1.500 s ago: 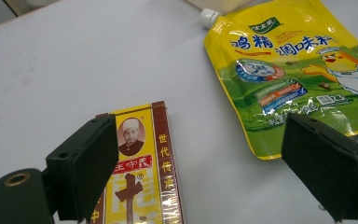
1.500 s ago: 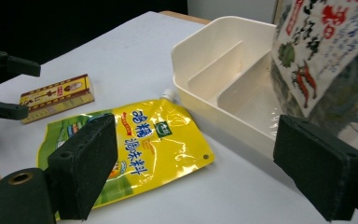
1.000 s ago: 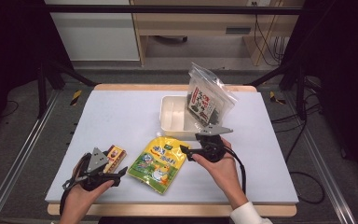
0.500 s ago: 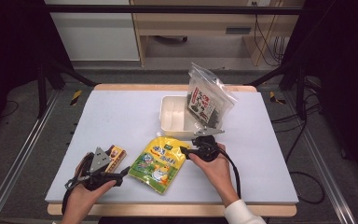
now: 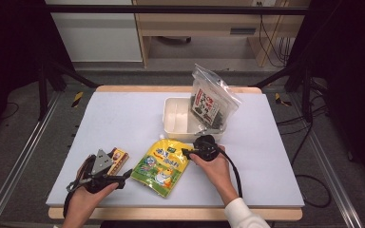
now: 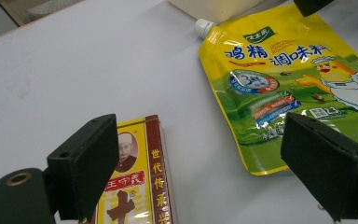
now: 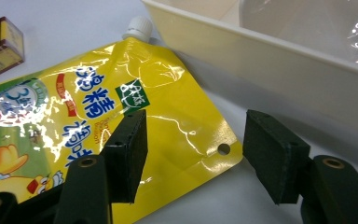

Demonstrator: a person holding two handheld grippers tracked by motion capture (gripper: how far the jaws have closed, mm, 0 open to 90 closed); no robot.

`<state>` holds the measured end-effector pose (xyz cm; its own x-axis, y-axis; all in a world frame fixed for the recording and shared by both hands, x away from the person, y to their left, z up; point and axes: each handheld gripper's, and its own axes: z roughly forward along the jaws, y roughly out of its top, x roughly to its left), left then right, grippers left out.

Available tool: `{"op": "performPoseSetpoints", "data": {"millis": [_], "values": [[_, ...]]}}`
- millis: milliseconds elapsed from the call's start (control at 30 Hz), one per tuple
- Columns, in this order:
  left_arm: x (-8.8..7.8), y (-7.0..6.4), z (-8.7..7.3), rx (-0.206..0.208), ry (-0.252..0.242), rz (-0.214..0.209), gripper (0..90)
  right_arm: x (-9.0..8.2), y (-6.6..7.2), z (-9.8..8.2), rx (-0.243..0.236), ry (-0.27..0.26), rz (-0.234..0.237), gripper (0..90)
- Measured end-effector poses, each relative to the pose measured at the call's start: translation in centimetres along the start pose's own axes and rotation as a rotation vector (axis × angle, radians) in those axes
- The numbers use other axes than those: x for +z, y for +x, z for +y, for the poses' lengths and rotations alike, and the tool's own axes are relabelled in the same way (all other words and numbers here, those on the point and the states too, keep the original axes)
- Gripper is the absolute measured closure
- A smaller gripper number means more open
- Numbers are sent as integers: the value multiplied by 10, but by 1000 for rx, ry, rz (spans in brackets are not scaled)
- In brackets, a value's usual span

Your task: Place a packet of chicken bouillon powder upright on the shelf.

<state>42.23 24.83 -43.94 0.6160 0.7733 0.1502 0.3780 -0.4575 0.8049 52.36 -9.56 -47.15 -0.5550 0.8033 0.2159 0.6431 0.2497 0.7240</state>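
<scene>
Pale lavender desk (image 5: pixel 123 118) with a light wooden edge. Lying flat on it, directly beneath and ahead of the right gripper (image 7: pixel 193 140): yellow-green spouted pouch (image 5: pixel 163 164), white cap toward the white tray (image 5: pixel 173 118). Just beyond that gripper, touching the pouch's cap end: the tray, resting on the desk, with a clear snack bag (image 5: pixel 211 104) leaning up from it. Under the left gripper (image 6: pixel 193 163), near its left jaw: small red-and-yellow box (image 6: pixel 137 186), flat, just beside the pouch, not touching.

Right tongs (image 5: pixel 186 152) at yellow pouch's (image 5: pixel 161 166) top corner, jaws just been closing; white tray (image 5: pixel 177 118) just beyond.
</scene>
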Motion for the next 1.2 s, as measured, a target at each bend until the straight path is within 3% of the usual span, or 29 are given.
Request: {"op": "performPoseSetpoints", "data": {"millis": [300,433,800,1200], "values": [[0,0,0,-1,0,0,113,5,-4,-1,26,15,12,394],[0,1,0,-3,-2,2,114,5,-1,-1,15,23,19,408],[-1,1,1,-1,-8,6,115,-7,3,3,28,-20,20,469],[-2,2,2,1,-8,10,116,-18,5,5,41,-75,24,665]]}}
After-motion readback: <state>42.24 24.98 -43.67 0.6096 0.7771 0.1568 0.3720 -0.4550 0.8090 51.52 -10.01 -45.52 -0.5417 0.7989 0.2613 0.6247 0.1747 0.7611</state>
